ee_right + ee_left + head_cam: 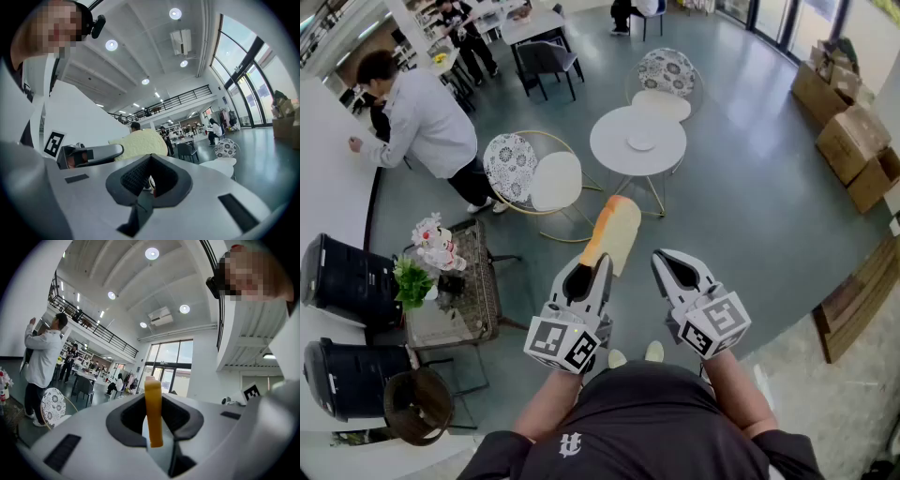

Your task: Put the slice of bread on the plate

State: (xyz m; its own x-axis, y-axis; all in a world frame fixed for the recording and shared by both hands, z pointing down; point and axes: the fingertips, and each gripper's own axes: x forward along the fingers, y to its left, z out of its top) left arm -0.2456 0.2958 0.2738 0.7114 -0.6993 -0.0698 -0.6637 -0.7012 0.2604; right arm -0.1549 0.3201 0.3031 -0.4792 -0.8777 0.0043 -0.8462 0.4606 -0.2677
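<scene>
1. Firmly, the left hand-held gripper (598,265), smooth white plastic with dark pads, is clamped on a thick, pale, orange-crusted slice of bread (613,234), which stands on edge and sticks out past its tips.
2. Just beside it, the right hand-held gripper (662,259) has its jaws together, empty.
3. Well beyond both, a small white round plate (641,142) sits on a round white desk (614,141).

A round white table (614,155) beside patterned chairs (511,164) (cardboard boxes (848,141) rightward).

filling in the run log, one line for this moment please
left gripper: shut on bread slice | right gripper: shut, empty | plate: bare, on round table
</scene>
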